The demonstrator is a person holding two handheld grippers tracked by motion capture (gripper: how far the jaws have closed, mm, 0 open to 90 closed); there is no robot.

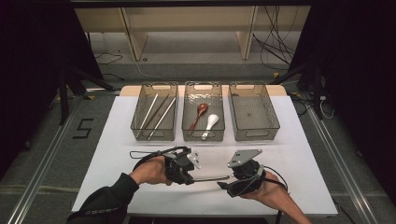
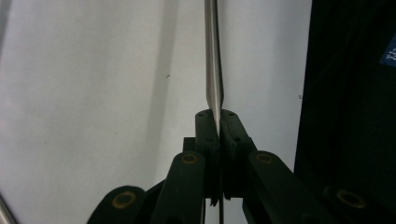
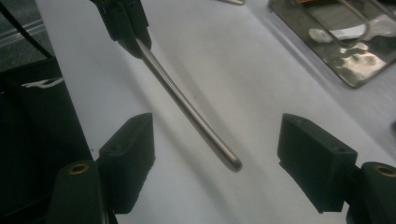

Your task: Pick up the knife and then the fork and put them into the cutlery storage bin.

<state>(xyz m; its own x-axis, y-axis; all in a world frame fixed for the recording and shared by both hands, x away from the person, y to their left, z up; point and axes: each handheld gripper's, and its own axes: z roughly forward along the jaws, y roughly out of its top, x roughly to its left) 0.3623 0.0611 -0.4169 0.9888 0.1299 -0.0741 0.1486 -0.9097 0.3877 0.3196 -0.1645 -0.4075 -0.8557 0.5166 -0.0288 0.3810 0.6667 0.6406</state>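
Space is lying open across the white table (image 1: 116,154): a bare band is running between the three baskets at twelve o'clock and the near edge at six o'clock, and both hands are working inside it, with bare table left at nine and three o'clock. The left hand-held gripper (image 1: 192,175) is clamping its jaws tight on one end of a metal rod (image 1: 211,178) (a slim, utensil-like handle), holding it just above the table surface. The rod's long axis is lying nearly level, pointing from the left hand-held gripper toward three o'clock, its free rounded end reaching toward the right hand-held gripper (image 3: 217,149). That right hand-held gripper is standing with its jaws spread wide, empty, the rod's tip hanging between them without touching either pad (image 3: 133,140). Left basket (image 1: 154,112) is holding chopsticks, the middle basket (image 1: 203,112) two spoons.
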